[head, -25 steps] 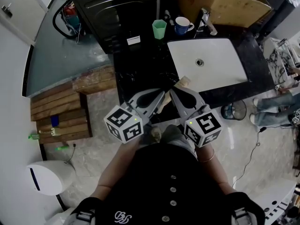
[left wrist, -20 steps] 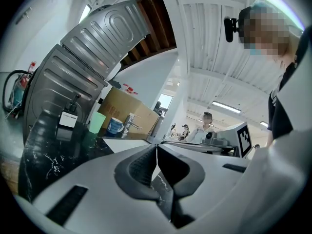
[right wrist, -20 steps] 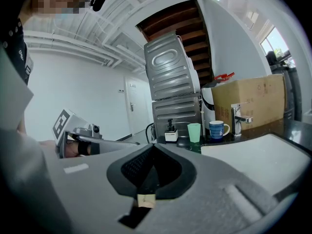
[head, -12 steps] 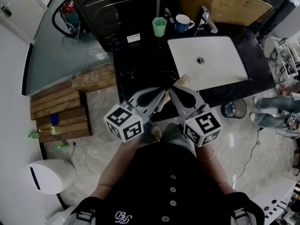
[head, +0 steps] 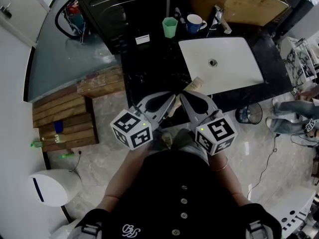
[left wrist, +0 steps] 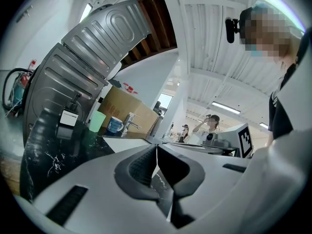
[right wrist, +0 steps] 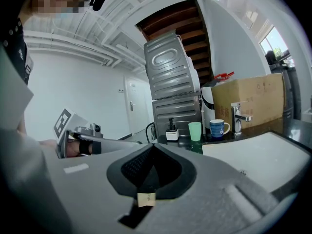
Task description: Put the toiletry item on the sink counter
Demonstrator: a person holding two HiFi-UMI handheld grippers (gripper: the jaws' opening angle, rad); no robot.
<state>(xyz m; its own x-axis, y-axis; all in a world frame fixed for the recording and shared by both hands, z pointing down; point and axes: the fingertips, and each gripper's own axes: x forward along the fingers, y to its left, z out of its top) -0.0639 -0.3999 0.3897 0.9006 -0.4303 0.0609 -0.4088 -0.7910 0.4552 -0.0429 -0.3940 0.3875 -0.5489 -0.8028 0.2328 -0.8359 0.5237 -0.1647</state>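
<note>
The left gripper (left wrist: pixel 157 149) and right gripper (right wrist: pixel 152 149) are held side by side at the table's (head: pixel 149 76) near edge. Each has its jaws pressed together on nothing, unchanged from a second ago. Just beyond them, a pale item (head: pixel 195 84) is seen in the head view only. It lies on the table at the sink's (head: pixel 239 76) near-left corner, with its long axis running near-left to far-right. The cup (right wrist: pixel 195 130) and mug (right wrist: pixel 218 128) stand farthest.

Small cream toiletry item (head: pixel 195 84), near the middle of the head view. Lying flat and slanted on the front edge of the sink counter (head: pixel 152 73), right at the lower left corner of the white sink (head: pixel 224 71). Too small to tell what kind. Counter black and shiny with pale streaks, upper middle.
</note>
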